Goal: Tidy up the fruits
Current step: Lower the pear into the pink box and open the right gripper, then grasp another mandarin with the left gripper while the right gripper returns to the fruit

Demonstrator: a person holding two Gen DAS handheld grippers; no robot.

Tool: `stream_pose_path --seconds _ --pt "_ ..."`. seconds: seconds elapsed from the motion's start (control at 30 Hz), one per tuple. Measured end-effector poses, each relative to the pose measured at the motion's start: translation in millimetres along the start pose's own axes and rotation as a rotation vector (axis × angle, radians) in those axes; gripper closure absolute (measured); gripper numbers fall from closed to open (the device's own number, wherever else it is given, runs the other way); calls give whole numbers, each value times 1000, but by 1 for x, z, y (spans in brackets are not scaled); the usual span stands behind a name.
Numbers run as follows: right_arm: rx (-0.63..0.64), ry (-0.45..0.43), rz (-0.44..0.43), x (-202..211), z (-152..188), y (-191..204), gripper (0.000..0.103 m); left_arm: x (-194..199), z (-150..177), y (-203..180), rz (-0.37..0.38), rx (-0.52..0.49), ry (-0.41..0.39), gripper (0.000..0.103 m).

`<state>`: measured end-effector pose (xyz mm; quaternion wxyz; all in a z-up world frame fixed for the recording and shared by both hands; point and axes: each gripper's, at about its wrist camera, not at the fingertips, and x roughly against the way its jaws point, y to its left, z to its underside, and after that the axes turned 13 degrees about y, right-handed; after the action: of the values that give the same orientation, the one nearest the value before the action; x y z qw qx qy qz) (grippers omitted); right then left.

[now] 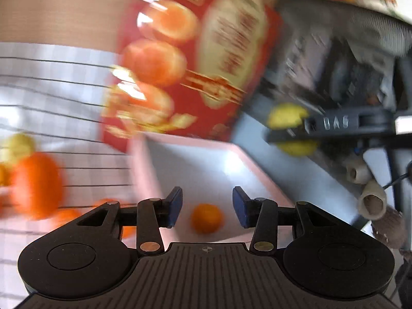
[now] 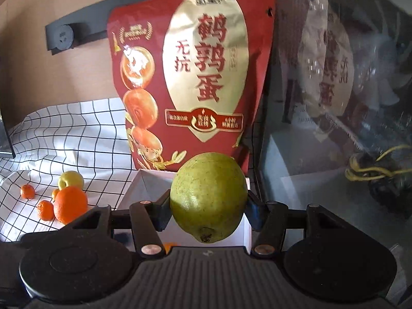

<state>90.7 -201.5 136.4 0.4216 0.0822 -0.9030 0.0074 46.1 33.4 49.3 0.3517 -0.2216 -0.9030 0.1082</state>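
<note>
The red and gold snack pouch [image 2: 190,77] fills the centre of the right wrist view, standing upright behind a white box [image 2: 144,188]. Its gold panel reads 鹌鹑蛋 in large red characters with 无抗 beside them; the smaller print is too fine to read.

The right gripper [image 2: 208,206] has its jaws closed on a green pear [image 2: 208,195], stem end toward the camera, held above the white box. In the left wrist view, at right of frame, the side of that gripper bears raised lettering like "UAS".

The left gripper [image 1: 207,206] holds nothing, its jaws partly open over the box, where one small mandarin [image 1: 206,217] lies on the floor.

At lower left, on the black-gridded white cloth [image 2: 64,134], sit a large orange [image 2: 70,204], a yellow apple [image 2: 70,179] behind it and several small mandarins [image 2: 27,191].
</note>
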Motion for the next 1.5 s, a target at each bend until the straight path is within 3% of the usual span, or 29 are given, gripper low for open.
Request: stream_pose_path --seconds 0.17,0.27,0.3,0.4,0.53,0.73,0.83,0.93,1.03,1.13,1.2,1.27,1.37,1.5 --pt "-23 102 -34 -39 -5 2 46 51 18 78 -188 165 -159 56" --pt "-35 179 -60 -72 -9 18 46 70 36 116 -288 255 -313 56" --pt "-38 202 -61 -82 -10 23 46 74 38 125 -331 307 -312 56" --pt "-51 249 -17 -110 -14 34 46 86 40 147 -320 434 -348 56" --pt "-55 354 55 -145 -13 37 46 84 40 152 -385 473 -314 56" --pt "-94 449 -14 -152 -9 23 43 80 42 154 -398 473 -305 56" --pt "-137 415 -45 -140 -6 12 42 78 42 154 -407 474 -307 56" --pt "-117 262 -35 -106 -4 8 38 86 43 156 -400 493 -337 56" --pt "-63 106 -54 -65 7 9 24 108 46 173 -385 584 -436 56" --pt "-22 69 -141 -39 25 10 23 130 50 192 -432 665 -522 56" --pt "17 87 -184 -30 39 16 23 134 42 204 -488 671 -465 56" --pt "85 92 -194 -24 52 30 23 129 27 209 -545 605 -349 56" --pt "200 55 -148 -16 72 58 23 111 7 208 -585 477 -221 56" --pt "362 34 -116 -6 96 95 23 82 -7 215 -623 425 -113 55"
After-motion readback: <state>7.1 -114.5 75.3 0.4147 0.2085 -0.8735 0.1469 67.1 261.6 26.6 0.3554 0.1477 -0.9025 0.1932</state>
